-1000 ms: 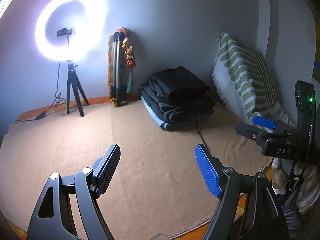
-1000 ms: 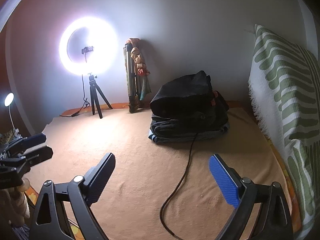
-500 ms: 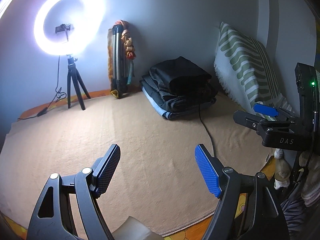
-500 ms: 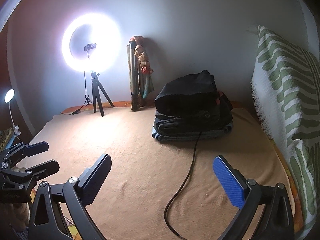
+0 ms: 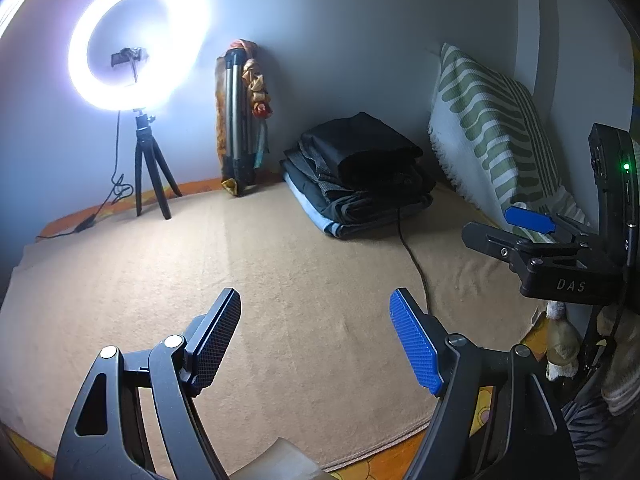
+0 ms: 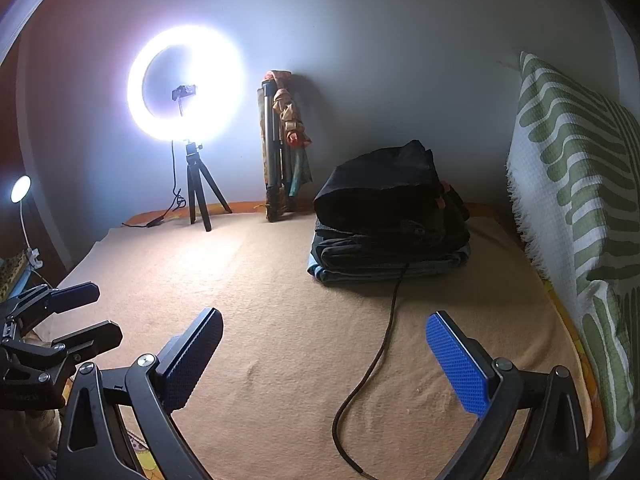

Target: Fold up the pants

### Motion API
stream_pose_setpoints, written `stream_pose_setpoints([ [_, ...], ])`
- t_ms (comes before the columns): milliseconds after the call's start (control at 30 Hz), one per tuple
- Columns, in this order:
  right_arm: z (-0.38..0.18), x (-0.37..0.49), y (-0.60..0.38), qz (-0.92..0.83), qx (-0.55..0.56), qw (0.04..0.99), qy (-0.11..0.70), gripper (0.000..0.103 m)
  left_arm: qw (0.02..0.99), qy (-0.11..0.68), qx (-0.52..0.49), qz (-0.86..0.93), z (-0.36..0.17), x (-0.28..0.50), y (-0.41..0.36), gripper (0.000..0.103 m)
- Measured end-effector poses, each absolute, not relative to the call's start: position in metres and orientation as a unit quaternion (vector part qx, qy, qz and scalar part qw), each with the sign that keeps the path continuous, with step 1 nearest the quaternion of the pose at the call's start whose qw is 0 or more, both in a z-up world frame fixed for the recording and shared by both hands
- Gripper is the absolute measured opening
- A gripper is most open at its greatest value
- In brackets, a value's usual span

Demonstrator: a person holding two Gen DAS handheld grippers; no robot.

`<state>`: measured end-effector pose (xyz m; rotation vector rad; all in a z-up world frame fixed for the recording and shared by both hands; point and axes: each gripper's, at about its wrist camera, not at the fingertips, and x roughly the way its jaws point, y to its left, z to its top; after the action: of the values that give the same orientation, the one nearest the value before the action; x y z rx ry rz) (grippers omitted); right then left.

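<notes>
I have both grippers hovering over the near part of a tan blanket spread across the bed. My left gripper has its jaws spread wide with nothing between them, only bare blanket showing in the gap. My right gripper is likewise spread wide and holds nothing. In the left wrist view I see the right gripper off by the blanket's right edge, its black and blue fingers pointing toward the middle; in the right wrist view the left gripper shows by the blanket's left edge, fingers apart.

The folded pants sit in a stack near the far right corner of the blanket, close to the wall. The top piece is black and bulky, lying on darker grey pieces, with a pale blue layer at the bottom touching the blanket. Both grippers are well apart from the stack.

A dark cable runs from the front of the stack across the blanket toward its near edge, passing between my right gripper's fingers in that view. A green-and-white patterned pillow stands upright along the right edge, just beside the stack. At the far edge a lit ring light stands on a small black tripod, and a folded tripod with cloth draped on it leans against the wall between the light and the stack. A small lamp glows beyond the left edge.
</notes>
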<state>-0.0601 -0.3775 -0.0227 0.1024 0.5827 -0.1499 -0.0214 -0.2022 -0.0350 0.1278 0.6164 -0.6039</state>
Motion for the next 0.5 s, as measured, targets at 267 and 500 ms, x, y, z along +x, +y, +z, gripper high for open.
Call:
stream_pose_setpoints([
  [267, -0.0233, -0.0603, -0.3752, -0.07, 0.049, 0.954, 0.289, 0.103, 0.907, 0.297, 0.062, -0.291, -0.035, -0.022, -0.2033, 0.077],
  [500, -0.0238, -0.0595, -0.375, -0.069, 0.05, 0.953, 0.289, 0.103, 0.907, 0.296, 0.063, -0.292, -0.0347, -0.0224, -0.2034, 0.077],
])
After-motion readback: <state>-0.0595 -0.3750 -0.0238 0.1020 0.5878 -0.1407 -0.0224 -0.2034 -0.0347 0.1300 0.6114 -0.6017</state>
